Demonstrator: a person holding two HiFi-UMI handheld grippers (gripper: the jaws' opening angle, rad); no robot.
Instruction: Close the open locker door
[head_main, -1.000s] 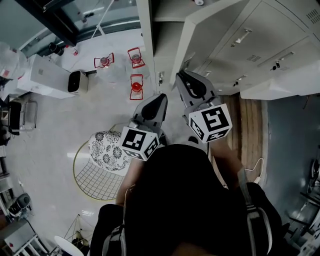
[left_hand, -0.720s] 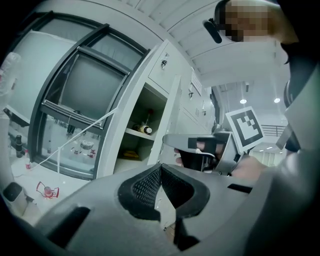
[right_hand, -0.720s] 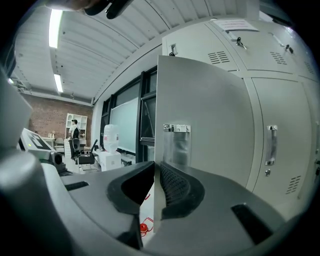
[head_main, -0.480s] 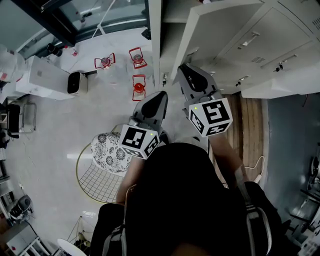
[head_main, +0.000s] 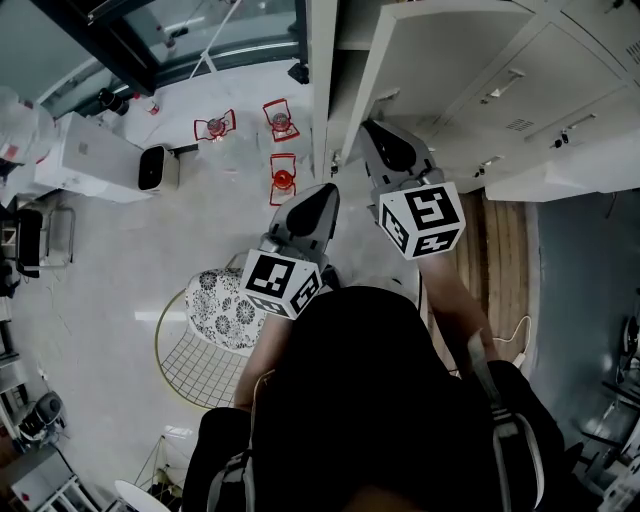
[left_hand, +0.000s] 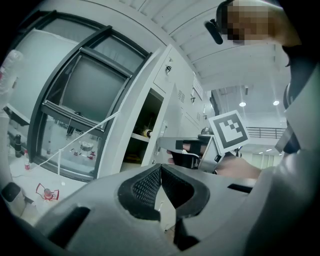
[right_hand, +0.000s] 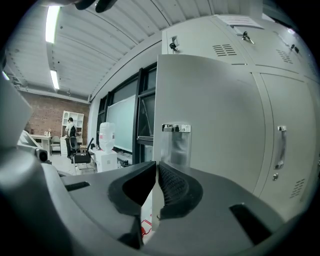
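pale floor (head_main: 120, 260): red-framed objects (head_main: 283, 178), wire chair (head_main: 200, 350); locker door (head_main: 430, 60) stands open.

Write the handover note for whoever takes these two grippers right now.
Left gripper: jaws together, empty, hanging back from the lockers.
Right gripper: jaws together, empty, tips up by the latch edge of the locker door; I cannot tell whether they touch it.
The door stands wide open from the end locker.
Done: the approach only.
Left: probably push the door round with the right gripper until it sits shut.
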